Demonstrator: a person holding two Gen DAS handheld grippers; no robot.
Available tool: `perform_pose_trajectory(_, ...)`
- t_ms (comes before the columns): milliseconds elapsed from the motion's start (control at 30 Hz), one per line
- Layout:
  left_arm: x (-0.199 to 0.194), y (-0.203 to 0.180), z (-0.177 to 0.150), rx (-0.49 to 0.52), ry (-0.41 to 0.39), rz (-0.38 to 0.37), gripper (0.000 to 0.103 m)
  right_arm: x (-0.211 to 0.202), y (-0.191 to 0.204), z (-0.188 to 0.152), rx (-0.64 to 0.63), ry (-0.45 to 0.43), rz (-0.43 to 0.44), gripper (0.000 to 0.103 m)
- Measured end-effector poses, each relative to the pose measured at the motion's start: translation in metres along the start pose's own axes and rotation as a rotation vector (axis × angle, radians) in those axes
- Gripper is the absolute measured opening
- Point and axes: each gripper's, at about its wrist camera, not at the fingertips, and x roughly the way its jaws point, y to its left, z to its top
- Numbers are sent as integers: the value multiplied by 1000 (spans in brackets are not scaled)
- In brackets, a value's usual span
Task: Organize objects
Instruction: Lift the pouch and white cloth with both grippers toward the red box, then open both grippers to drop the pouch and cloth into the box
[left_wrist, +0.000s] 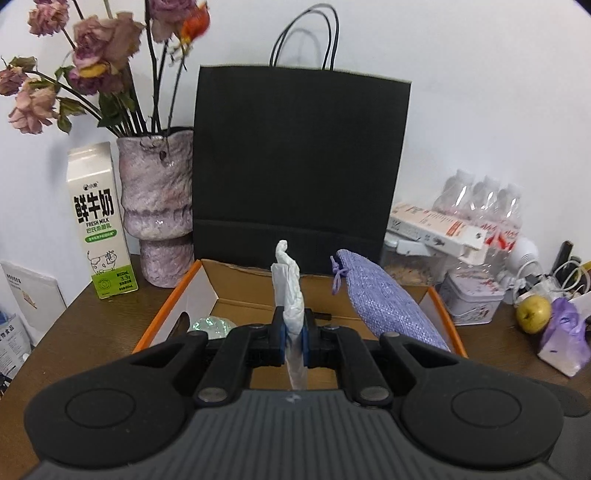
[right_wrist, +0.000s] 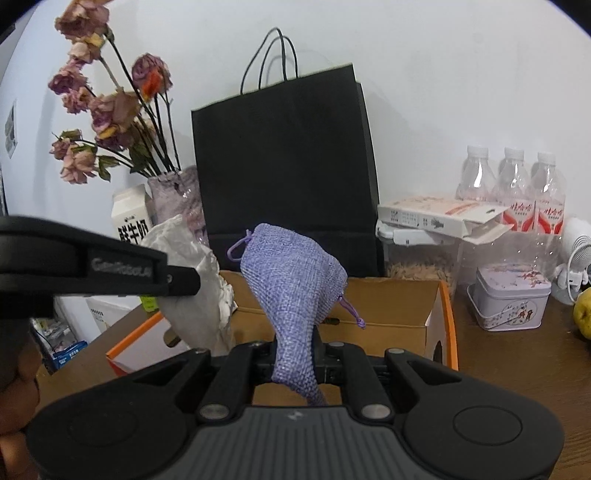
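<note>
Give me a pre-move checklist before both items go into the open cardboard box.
1. Left tool shut on crumpled white plastic bag: ok.
2. Right tool shut on purple woven drawstring pouch: ok.
3. Orange-edged cardboard box open in front: ok.
4. Room in box: cannot tell; shiny green item already inside.
5. Tall black paper bag behind box, clear of both tools: ok.

left tongs (left_wrist: 294, 338): black, blue pads | right tongs (right_wrist: 295, 360): black, ribbed grey base
</note>
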Motion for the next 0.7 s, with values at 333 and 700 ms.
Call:
perform_pose_trajectory(333, 37, -2, -6, 16, 37, 27, 9, 26, -8, -8, -32, 55, -27, 9)
perform_pose_trajectory(700, 47, 1, -14, 23, 25, 36, 21, 38, -13, -16, -15, 96, -34, 36)
